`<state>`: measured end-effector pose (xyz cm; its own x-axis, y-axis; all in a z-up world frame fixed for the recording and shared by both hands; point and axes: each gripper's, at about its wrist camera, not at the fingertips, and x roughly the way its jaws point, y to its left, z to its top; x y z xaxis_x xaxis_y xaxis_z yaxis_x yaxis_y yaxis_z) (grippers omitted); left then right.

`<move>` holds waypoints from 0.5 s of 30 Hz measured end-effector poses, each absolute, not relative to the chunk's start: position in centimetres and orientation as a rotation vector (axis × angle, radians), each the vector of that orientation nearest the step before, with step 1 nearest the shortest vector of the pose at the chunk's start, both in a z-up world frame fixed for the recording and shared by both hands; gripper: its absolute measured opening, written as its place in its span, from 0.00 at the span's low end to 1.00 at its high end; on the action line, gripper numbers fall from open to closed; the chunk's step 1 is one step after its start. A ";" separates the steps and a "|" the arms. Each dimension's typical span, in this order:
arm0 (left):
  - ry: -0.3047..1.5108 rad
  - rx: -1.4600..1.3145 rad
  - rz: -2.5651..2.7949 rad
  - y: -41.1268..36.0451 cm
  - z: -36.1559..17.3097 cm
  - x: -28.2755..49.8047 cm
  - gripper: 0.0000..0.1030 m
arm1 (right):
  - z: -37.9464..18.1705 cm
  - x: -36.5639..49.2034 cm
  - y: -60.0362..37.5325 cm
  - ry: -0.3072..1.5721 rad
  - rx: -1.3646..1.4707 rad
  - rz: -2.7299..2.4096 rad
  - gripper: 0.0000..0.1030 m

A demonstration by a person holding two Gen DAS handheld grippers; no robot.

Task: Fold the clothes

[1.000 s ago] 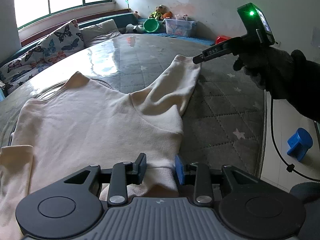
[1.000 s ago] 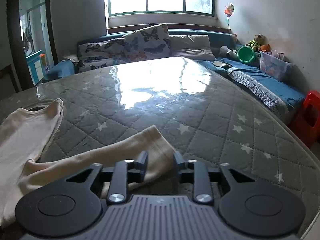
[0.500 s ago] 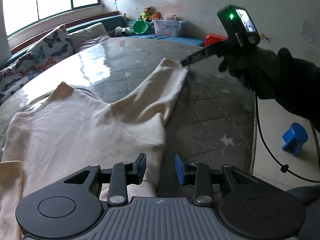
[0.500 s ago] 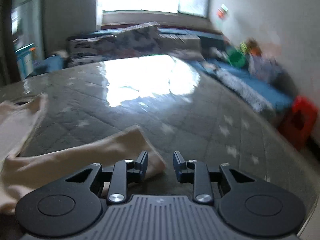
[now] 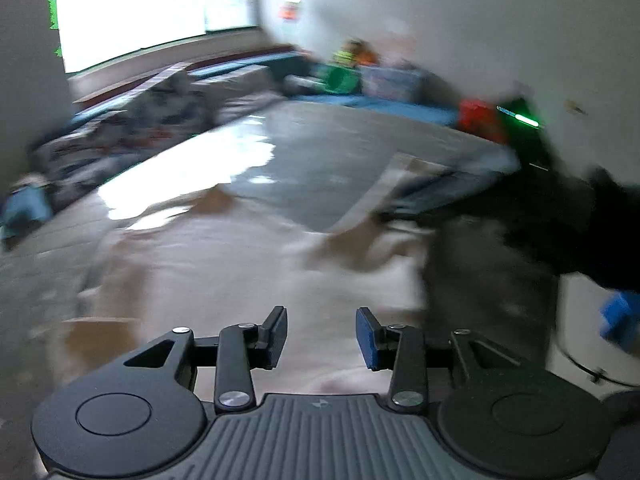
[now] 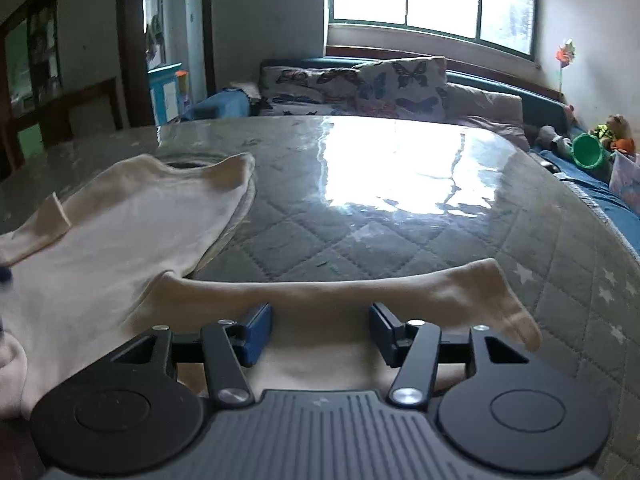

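With the cream sweater (image 6: 120,248) spread flat on the mattress (image 6: 400,208), both grippers, left (image 5: 321,332) and right (image 6: 320,334), have just been opening, fingers spread and empty, so the sleeve (image 6: 360,296) wants pinching and folding inward next.

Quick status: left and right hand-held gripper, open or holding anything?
Left hand-held gripper: open, just widened, holding nothing.
Right hand-held gripper: open, just widened, cream sleeve lies loose beneath it.

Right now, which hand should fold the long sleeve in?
Probably the right. The right tool hangs open just over the sleeve, which lies stretched across the mattress. The left tool, also open, is over the shirt's body, away from it.
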<state>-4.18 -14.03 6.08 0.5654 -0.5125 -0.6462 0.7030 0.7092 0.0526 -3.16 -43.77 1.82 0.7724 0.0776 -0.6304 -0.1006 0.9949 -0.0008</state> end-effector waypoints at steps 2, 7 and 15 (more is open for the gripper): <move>0.649 0.280 -0.611 -11.7 6.3 -2.7 0.42 | 1.8 -3.4 -44.0 0.669 -0.032 0.094 0.55; 0.662 0.211 -0.328 -7.2 5.9 0.9 0.42 | 1.6 -3.2 -44.6 0.656 -0.008 0.079 0.69; 0.671 0.333 -0.266 -9.9 3.3 1.1 0.42 | 0.9 -3.0 -44.4 0.668 -0.012 0.069 0.88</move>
<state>1.14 -9.87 3.28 0.7528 -0.1326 -0.6448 0.3448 0.9138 0.2146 -3.01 -44.36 0.90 0.7829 0.0602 -0.6192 -0.0682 0.9976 0.0108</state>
